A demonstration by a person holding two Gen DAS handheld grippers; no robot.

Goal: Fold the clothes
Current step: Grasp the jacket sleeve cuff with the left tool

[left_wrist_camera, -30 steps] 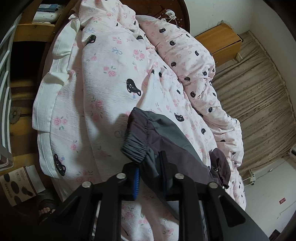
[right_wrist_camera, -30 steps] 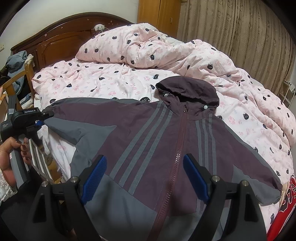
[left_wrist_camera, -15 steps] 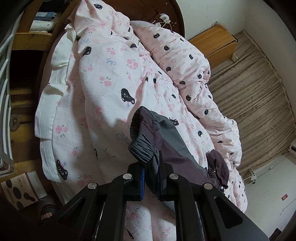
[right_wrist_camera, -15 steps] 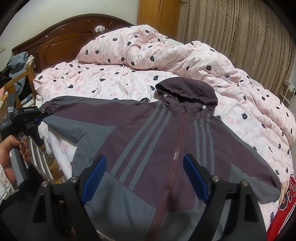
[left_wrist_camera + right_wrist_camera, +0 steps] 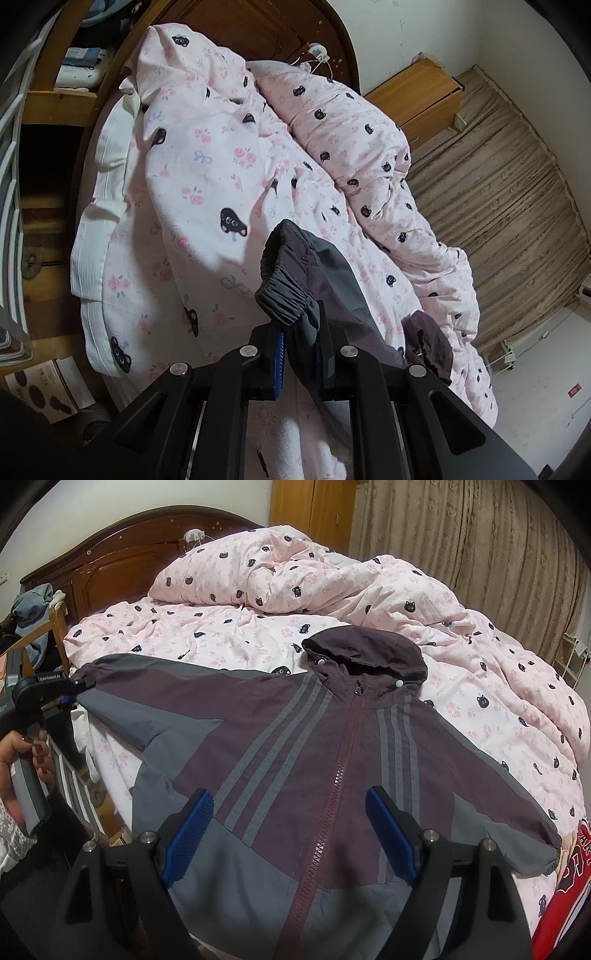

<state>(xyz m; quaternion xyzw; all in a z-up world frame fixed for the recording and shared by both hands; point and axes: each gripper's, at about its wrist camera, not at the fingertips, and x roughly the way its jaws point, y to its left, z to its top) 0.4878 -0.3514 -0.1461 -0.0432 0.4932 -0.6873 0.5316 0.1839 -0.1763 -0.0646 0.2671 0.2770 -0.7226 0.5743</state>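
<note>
A: What sort of place is shown?

B: A home bedroom. A bed [image 5: 192,635] fills both views, with a carved dark wooden headboard [image 5: 110,565] and a rumpled pink duvet [image 5: 295,579] printed with black cat faces and roses.

A: What else marks it as a home?

B: Beige patterned curtains [image 5: 480,554] hang beside the bed, next to a wooden wardrobe [image 5: 314,513]. In the left wrist view, a shelf [image 5: 74,92] with folded cloth stands by the headboard, a box [image 5: 48,387] lies on the floor, and the walls are plain white
</note>
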